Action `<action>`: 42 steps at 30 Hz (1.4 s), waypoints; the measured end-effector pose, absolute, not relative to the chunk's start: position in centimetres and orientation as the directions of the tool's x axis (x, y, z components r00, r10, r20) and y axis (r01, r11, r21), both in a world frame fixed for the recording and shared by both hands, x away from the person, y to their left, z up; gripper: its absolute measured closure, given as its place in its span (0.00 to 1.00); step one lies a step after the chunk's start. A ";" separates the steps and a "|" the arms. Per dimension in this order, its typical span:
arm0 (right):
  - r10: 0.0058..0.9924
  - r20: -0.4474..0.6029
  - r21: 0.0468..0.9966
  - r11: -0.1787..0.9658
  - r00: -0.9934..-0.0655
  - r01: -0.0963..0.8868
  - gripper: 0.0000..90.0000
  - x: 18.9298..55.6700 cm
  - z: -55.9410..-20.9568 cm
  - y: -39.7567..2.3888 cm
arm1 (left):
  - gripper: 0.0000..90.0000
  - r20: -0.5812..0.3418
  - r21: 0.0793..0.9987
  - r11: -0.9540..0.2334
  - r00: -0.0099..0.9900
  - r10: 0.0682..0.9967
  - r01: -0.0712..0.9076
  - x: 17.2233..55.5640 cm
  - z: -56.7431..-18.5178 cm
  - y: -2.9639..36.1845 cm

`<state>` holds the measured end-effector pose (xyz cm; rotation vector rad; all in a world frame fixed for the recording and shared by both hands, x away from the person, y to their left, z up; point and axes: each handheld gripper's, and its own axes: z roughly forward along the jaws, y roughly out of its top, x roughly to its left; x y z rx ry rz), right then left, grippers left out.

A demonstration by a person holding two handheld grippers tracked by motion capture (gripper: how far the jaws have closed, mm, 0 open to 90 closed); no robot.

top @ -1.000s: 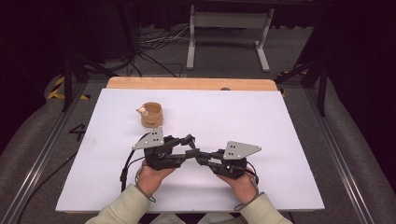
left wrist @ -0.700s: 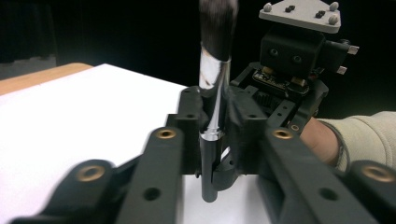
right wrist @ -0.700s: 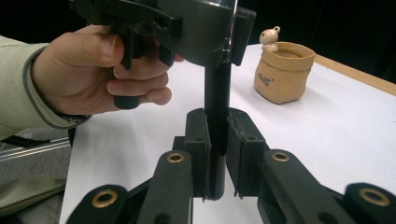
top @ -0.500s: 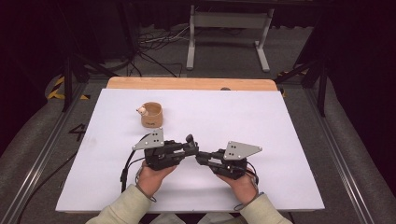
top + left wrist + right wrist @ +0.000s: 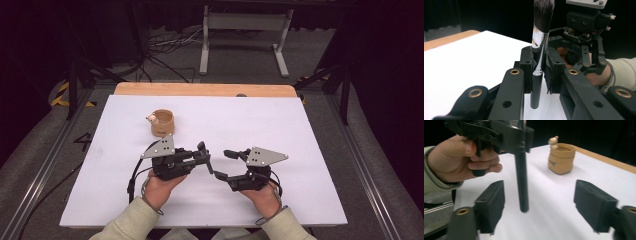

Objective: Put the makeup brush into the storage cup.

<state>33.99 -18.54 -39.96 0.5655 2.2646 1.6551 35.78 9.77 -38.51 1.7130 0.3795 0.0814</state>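
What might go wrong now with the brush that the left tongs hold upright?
1. The left tongs pinch the brush on its smooth handle, so it may slide down.
2. The right tongs stand open around the handle's end; closing carelessly could knock the brush askew.

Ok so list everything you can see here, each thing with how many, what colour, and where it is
Black-handled makeup brush with silver ferrule and dark bristles: one, held upright between the left gripper's jaws, bristles up, handle end hanging above the sheet.
Small tan cup with a little figure on its rim: one, on the sheet's far left part.
White sheet: one, covering most of the table.
Light wooden table: one, a strip showing along the far edge.
Grey metal stand: one, on the floor beyond the table.
Left gripper: one, black, shut on the brush, near the middle of the sheet.
Right gripper: one, black, open, facing the brush handle.
Hands in pale sleeves: two, at the near edge.
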 end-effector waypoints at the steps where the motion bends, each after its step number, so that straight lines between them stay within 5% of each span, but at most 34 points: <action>1: 0.472 0.003 0.954 0.262 -0.881 0.144 0.23 34.0 -39.9 -18.8 | 0.87 -0.159 0.970 -0.129 0.942 0.295 0.204 35.8 -38.5 9.8; 9: 0.529 0.006 0.966 0.217 -0.849 0.143 0.06 33.9 -39.5 -20.6 | 0.87 -0.161 0.965 -0.139 0.922 0.353 0.222 36.3 -37.6 10.9; 42: 0.640 -0.047 0.973 0.201 -0.767 0.109 0.00 33.6 -39.7 -26.1 | 0.87 -0.128 0.953 -0.162 0.828 0.546 0.255 40.6 -35.2 15.9</action>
